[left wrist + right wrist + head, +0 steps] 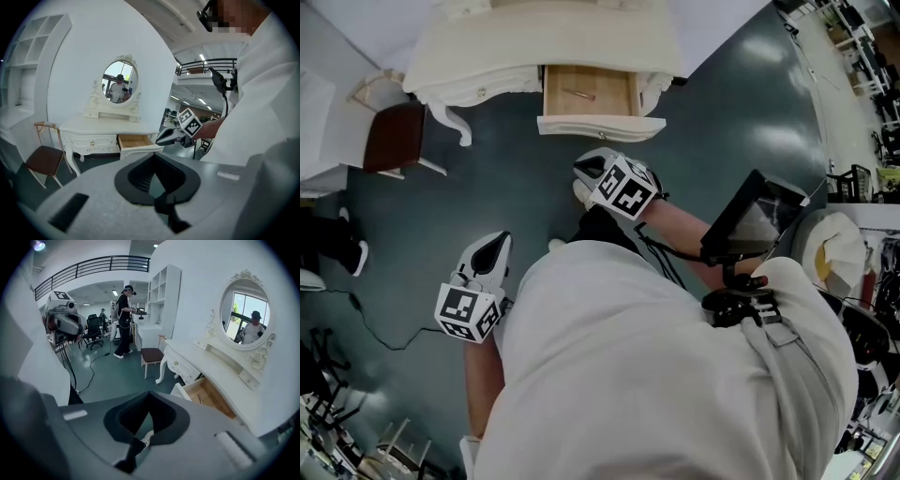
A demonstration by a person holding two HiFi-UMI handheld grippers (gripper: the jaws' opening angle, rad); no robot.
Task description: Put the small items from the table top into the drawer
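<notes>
Up top, a thin red stick [578, 95] lies sideways in the open drawer [600, 124], pointing left to right. The left gripper [497, 242] and right gripper [586, 170] are closed tight, holding nothing.

**White dressing table, drawer hanging open**

So the white dressing table [609, 42] is sitting at the top centre of the head view, on the dark green floor [534, 187]. Its wooden drawer [600, 126] is hanging open with one thin reddish item [578, 95] lying inside. An oval mirror [120, 82] is standing at the back of the table top.
</notes>
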